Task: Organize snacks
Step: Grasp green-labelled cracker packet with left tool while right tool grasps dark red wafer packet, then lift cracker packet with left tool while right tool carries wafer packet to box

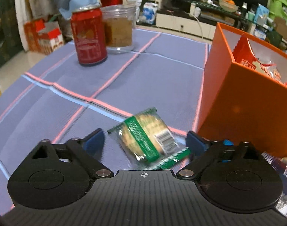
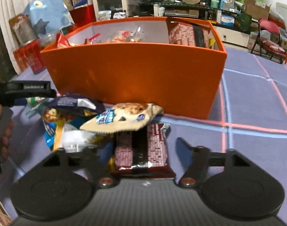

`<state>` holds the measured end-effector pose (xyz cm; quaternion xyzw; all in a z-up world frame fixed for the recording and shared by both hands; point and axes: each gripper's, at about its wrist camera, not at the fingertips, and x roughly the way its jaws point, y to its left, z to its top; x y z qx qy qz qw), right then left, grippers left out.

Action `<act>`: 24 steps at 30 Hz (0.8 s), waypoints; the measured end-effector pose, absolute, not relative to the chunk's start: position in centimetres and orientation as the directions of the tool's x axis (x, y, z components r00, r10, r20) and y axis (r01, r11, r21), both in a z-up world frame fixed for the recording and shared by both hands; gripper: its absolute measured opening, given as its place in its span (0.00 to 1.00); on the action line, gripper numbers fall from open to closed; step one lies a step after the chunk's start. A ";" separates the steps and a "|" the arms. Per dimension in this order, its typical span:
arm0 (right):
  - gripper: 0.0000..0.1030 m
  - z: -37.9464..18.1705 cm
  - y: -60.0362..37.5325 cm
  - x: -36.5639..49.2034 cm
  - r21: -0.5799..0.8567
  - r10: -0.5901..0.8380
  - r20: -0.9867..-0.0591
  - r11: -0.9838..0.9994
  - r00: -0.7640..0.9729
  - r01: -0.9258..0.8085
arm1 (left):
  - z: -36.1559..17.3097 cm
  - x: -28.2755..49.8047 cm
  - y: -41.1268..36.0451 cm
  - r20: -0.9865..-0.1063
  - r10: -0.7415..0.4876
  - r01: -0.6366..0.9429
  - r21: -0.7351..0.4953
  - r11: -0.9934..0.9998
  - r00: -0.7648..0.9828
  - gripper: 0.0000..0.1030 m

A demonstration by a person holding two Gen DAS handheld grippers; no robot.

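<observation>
A green-banded clear cracker packet point(image 1: 143, 139) lies on the blue cloth between the blue pads of my left gripper point(image 1: 144, 132). There is a gap on the left side, so the gripper is open around it. In the right wrist view a pink and dark red packet point(image 2: 141, 146) lies flat between the fingers of my right gripper point(image 2: 139, 145). A gap shows beside the right finger point(image 2: 183, 148), so that gripper is open too. The orange box point(image 1: 237, 103) point(image 2: 136, 71) stands just behind, with several snack packets inside.
A cookie packet point(image 2: 124, 116) overlaps the pink one, beside a dark blue packet point(image 2: 73, 101) and other loose snacks. A person's hand point(image 2: 4, 131) shows at the left edge. A red can point(image 1: 88, 37) and a plastic jar point(image 1: 119, 30) stand far back on the table.
</observation>
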<state>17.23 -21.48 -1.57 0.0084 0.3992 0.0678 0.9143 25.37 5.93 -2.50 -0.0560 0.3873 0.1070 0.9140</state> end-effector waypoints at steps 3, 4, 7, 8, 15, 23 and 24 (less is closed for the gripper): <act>0.52 -1.4 -22.3 17.1 0.084 0.130 -0.746 0.991 0.653 -0.102 | -2.1 24.3 6.6 -0.716 0.121 -0.195 -0.021 0.981 0.687 0.37; 0.52 -1.3 -22.5 16.9 0.081 0.127 -0.749 0.992 0.650 -0.101 | -2.0 24.0 6.9 -0.717 0.103 -0.180 -0.031 0.983 0.689 0.31; 0.52 -1.3 -22.9 16.3 0.069 0.124 -0.753 0.991 0.646 -0.110 | -1.8 23.0 8.0 -0.728 0.070 -0.152 -0.048 0.987 0.682 0.30; 0.52 -1.3 -23.0 16.2 0.068 0.125 -0.755 0.991 0.644 -0.113 | -1.7 22.7 8.4 -0.732 0.068 -0.159 -0.055 0.986 0.678 0.30; 0.52 -1.3 -23.2 16.1 0.067 0.133 -0.757 0.990 0.640 -0.126 | -1.4 22.2 9.8 -0.727 0.061 -0.165 -0.073 0.984 0.684 0.27; 0.53 -1.5 -22.9 15.9 0.037 0.131 -0.754 0.987 0.643 -0.157 | -1.5 22.7 9.4 -0.725 0.103 -0.192 -0.042 0.981 0.681 0.27; 0.52 -1.4 -22.8 16.0 0.038 0.130 -0.758 0.987 0.639 -0.155 | -1.4 22.7 9.2 -0.726 0.103 -0.191 -0.040 0.981 0.680 0.27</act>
